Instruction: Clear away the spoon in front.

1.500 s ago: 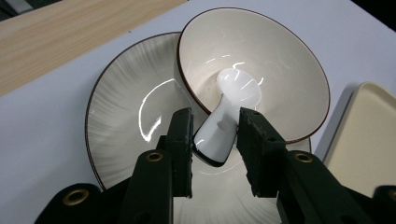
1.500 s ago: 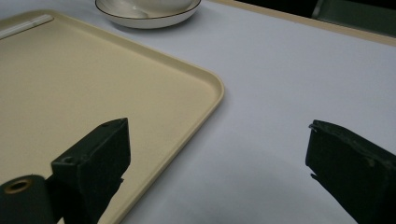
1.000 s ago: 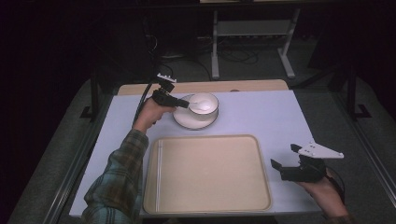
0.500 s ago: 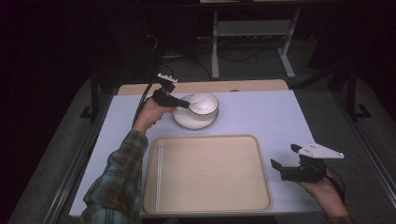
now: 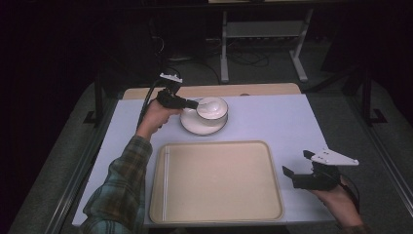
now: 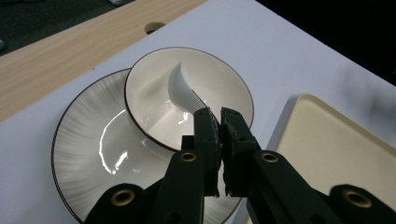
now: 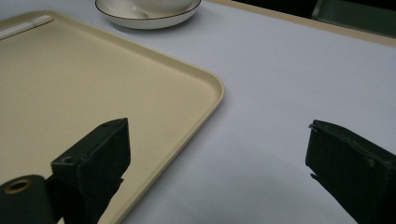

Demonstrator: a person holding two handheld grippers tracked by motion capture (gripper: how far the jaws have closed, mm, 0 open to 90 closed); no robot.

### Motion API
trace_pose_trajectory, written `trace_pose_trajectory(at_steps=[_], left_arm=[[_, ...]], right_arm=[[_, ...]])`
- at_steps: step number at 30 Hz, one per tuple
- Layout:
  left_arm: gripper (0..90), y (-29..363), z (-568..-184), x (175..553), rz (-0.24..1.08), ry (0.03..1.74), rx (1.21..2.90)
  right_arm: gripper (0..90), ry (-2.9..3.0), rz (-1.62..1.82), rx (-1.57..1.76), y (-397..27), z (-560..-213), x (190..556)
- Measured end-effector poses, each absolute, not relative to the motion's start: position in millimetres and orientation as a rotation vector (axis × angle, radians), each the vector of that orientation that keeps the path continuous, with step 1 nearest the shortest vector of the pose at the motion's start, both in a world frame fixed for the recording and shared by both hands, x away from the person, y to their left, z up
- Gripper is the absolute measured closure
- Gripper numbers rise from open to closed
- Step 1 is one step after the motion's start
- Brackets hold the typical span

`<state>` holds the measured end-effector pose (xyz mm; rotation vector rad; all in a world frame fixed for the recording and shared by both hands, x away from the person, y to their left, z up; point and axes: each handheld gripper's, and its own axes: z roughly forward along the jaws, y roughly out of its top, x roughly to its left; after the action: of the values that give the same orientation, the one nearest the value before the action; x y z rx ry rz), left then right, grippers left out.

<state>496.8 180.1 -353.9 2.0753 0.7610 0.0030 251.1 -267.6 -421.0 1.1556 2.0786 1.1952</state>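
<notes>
Left hand-held gripper (image 5: 195, 103) far back on the table (image 5: 272, 117), held up by the left hand (image 5: 155, 114). Green checked sleeve (image 5: 122, 190) behind that hand. Jaws nearly together, pinched tight on the handle of a white spoon (image 6: 180, 88). No gap left beside the handle in the left gripper view.

White spoon (image 5: 207, 103) inside a small white bowl (image 6: 140, 93). Handle end up in the jaws, over the near rim. Scoop end down inside the bowl, against its far wall.

Small white bowl (image 5: 216, 113) with a thin dark line round its rim. Sitting on a bigger white plate (image 6: 84, 144), a bit off to one side of it. Plate (image 5: 192, 124) flat on the table, just past the far edge of a tan tray (image 5: 214, 185). Near the tray but not touching it. Strip of bare wood (image 5: 263, 89) along the table's back edge, just behind the plate.

Tan tray (image 7: 70, 84) flat on the near part of the table, with a raised rim and round corners.

Right hand-held gripper (image 5: 297, 163) low at the near right corner of the table, just beside the tray's right edge, in the right hand (image 5: 336, 195). Jaws wide apart, with only bare table (image 7: 280, 70) between them in the right gripper view. Well apart from the spoon, the bowl and the plate.
</notes>
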Motion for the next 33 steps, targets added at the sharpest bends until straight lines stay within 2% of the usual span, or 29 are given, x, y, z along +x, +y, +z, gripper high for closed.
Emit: trace_pose_trajectory(at_steps=[16, 33], left_arm=[[85.9, 193, -317, 462, -0.003, 0.679, 2.026], [85.9, 209, -327, 413, -0.032, 0.651, 2.02]], right_arm=[[6.3, 2.074, 1.19, 1.155, -267, -421, 251], [6.3, 2.078, 1.185, 1.149, -265, -420, 251]])
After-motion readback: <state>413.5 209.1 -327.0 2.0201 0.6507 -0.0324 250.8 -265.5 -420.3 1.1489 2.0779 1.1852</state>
